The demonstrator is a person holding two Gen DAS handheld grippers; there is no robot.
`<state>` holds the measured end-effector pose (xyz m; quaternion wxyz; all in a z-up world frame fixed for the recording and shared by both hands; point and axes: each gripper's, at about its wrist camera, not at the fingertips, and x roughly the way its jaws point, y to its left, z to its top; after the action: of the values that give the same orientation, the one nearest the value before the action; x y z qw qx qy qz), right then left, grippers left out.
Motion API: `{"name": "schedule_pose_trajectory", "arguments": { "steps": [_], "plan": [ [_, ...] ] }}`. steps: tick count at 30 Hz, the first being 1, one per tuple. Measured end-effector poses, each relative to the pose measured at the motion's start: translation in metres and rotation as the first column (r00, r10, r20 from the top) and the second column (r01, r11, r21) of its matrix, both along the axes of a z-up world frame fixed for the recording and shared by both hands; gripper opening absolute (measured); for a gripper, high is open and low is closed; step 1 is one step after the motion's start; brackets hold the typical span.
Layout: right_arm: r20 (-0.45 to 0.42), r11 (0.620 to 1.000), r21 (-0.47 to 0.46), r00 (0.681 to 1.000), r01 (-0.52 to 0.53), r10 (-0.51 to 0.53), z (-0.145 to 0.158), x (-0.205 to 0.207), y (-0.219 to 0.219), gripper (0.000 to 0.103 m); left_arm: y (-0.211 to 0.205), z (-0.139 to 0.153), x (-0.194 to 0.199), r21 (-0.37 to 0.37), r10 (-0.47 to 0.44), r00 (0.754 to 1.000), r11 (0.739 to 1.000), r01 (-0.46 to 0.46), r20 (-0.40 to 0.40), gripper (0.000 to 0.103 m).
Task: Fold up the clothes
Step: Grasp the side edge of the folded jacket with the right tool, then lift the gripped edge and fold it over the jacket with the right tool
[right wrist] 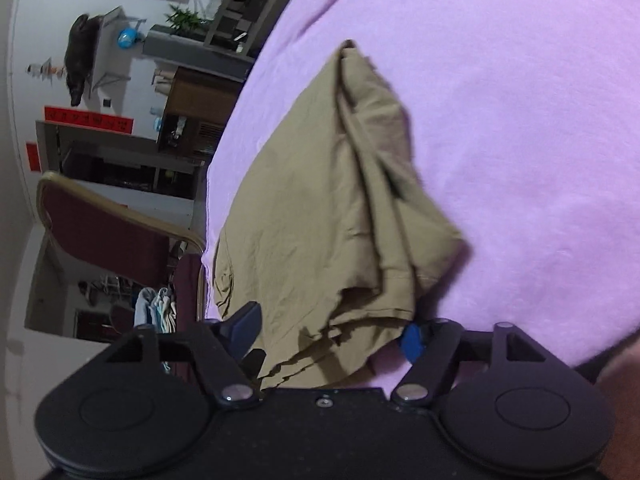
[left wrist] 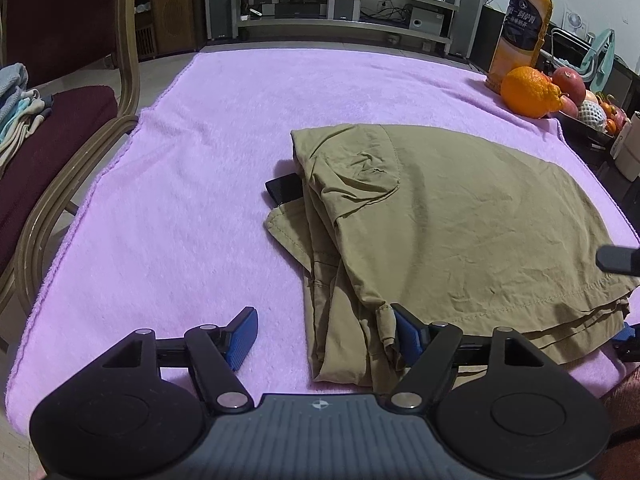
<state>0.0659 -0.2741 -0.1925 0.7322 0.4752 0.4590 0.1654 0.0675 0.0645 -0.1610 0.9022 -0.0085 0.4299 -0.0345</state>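
Each black tool point(left wrist: 324, 336) point(right wrist: 332, 336) has blue-padded fingers point(left wrist: 244, 336), silver pivot screws, and apparently ribbed housing.

Khaki trousers point(left wrist: 440, 220) are lying folded in layers on a pink towel point(left wrist: 200, 160). A black strap end point(left wrist: 283, 190) is sticking out.

The cloth point(left wrist: 220, 128) covering the tabletop is showing a plain pale lilac-pink. The folded shorts point(left wrist: 460, 216) lying on it are showing plain khaki tan, with a black strap point(left wrist: 282, 190) poking out at one edge. The left claw point(left wrist: 324, 338) and the right claw point(right wrist: 332, 334) are showing black arms with blue pads. The orange point(left wrist: 528, 92) is glowing bright orange, beside a bottle point(left wrist: 520, 28) wearing a black label. The chair seat point(left wrist: 48, 152) is showing dark maroon.
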Motion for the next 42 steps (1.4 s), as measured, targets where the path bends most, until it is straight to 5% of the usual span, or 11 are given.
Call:
{"name": "schedule_pose_trajectory", "arguments": {
  "steps": [2, 4, 6, 10, 13, 21, 24, 29, 35, 38, 42],
  "plan": [
    [0.023, 1.000, 0.001, 1.000, 0.013, -0.013, 0.005, -0.001, 0.004, 0.073, 0.000, 0.000, 0.000, -0.001, 0.000, 1.000, 1.000, 0.000, -0.001, 0.074],
    [0.047, 0.999, -0.033, 0.998, 0.039, -0.037, 0.009, -0.004, 0.002, 0.050, 0.000, 0.000, 0.000, -0.005, 0.001, 1.000, 1.000, -0.001, -0.002, 0.074],
    [0.060, 0.993, -0.076, 0.994, 0.092, -0.087, 0.011, -0.006, -0.001, 0.038, -0.001, 0.000, 0.000, -0.004, 0.003, 1.000, 1.000, -0.003, -0.002, 0.074],
    [0.065, 0.962, -0.169, 0.976, 0.215, -0.207, 0.010, -0.007, -0.006, 0.044, -0.001, 0.000, -0.001, -0.003, 0.003, 1.000, 1.000, -0.003, -0.002, 0.074],
    [0.091, 0.963, -0.201, 0.982, 0.180, -0.165, 0.011, -0.006, 0.008, 0.052, -0.001, 0.000, -0.001, -0.002, 0.004, 1.000, 1.000, -0.004, -0.001, 0.074],
    [-0.021, 0.992, 0.084, 0.995, 0.098, -0.096, -0.008, 0.012, 0.008, 0.050, 0.000, 0.000, -0.001, -0.004, 0.006, 1.000, 1.000, -0.006, -0.003, 0.075],
    [0.028, 0.975, -0.089, 0.979, 0.204, -0.202, 0.003, 0.006, 0.009, 0.040, 0.000, 0.000, -0.001, -0.003, 0.005, 1.000, 1.000, -0.005, -0.004, 0.075],
    [0.087, 0.941, -0.295, 0.985, 0.169, -0.150, 0.031, 0.013, 0.034, 0.013, -0.002, 0.004, -0.002, 0.001, 0.002, 1.000, 1.000, -0.002, -0.004, 0.074],
    [0.288, 0.786, -0.614, 0.948, 0.075, 0.135, 0.121, 0.022, 0.086, 0.010, 0.005, 0.041, -0.016, -0.038, -0.013, 0.997, 0.999, 0.016, 0.078, 0.064],
    [0.382, 0.672, -0.734, 0.877, 0.095, 0.293, 0.167, 0.023, 0.108, 0.010, 0.015, 0.060, -0.022, -0.070, 0.016, 0.992, 0.998, -0.007, 0.127, 0.063],
    [0.454, 0.514, -0.842, 0.732, 0.166, 0.508, 0.217, 0.022, 0.141, 0.010, 0.024, 0.076, -0.028, -0.090, 0.044, 0.984, 0.996, -0.029, 0.172, 0.063]
  ]
}}
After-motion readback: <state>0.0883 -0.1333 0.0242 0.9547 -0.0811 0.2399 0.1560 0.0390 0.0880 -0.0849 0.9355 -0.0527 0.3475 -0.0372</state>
